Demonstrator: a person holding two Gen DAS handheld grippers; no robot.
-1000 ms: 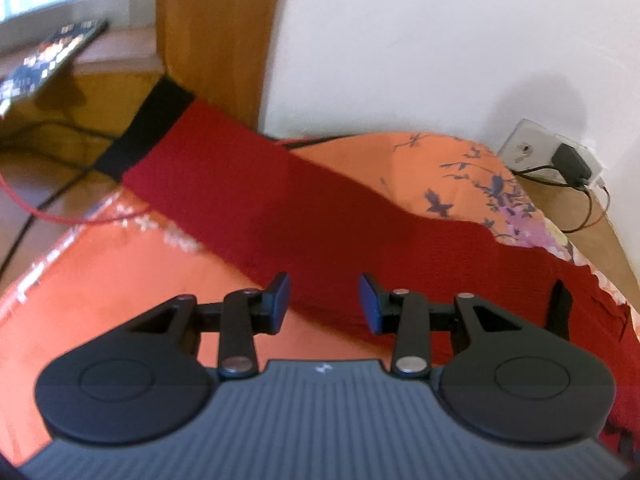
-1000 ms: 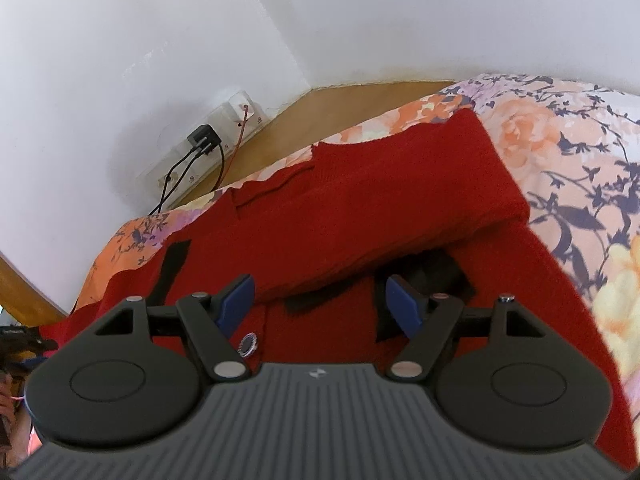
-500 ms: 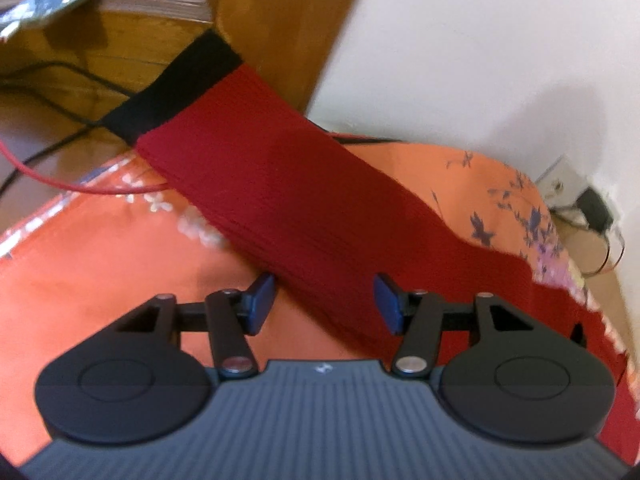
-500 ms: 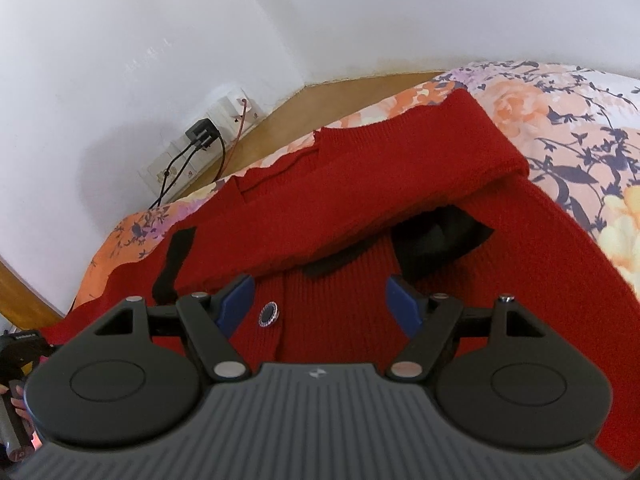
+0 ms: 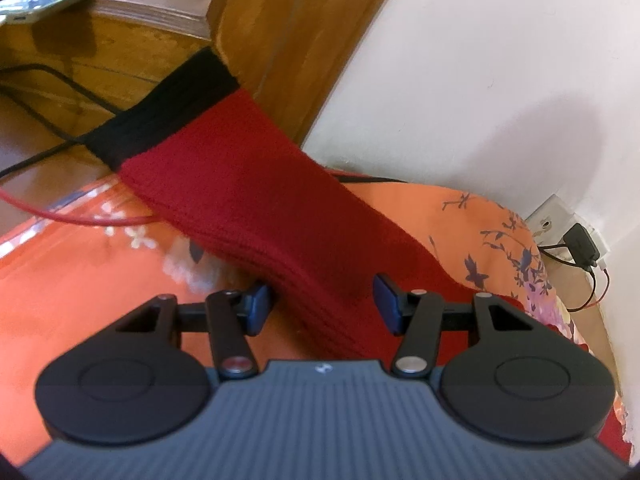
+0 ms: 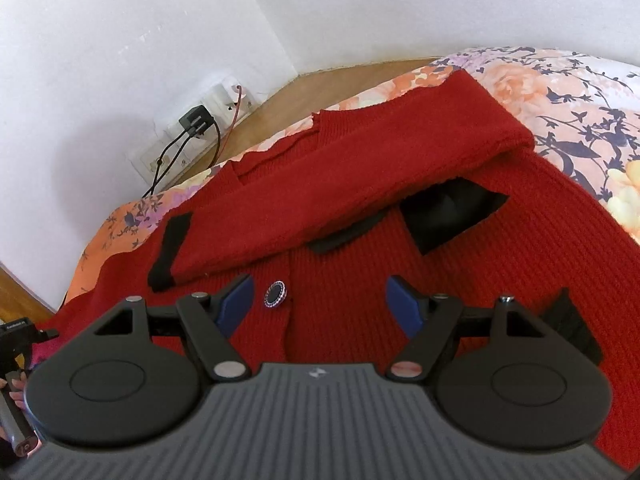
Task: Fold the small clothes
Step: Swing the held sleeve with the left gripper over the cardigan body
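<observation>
Our left claw (image 5: 322,308) gapes around the red sleeve (image 5: 248,200); our right claw (image 6: 322,306) hangs spread over the cardigan (image 6: 500,248).

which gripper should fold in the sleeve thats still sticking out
Left. The left gripper is open with the outstretched sleeve already between its fingers. The right gripper is open over the cardigan's buttoned front, away from it.

We saw a red knit cardigan (image 6: 360,216) with black trim spread flat below the right gripper (image 6: 318,304), one sleeve folded across its chest, a dark button (image 6: 276,293) between the open fingers. Its other sleeve (image 5: 256,196), black-cuffed, stretched ahead between the left gripper's (image 5: 320,306) fingers.
</observation>
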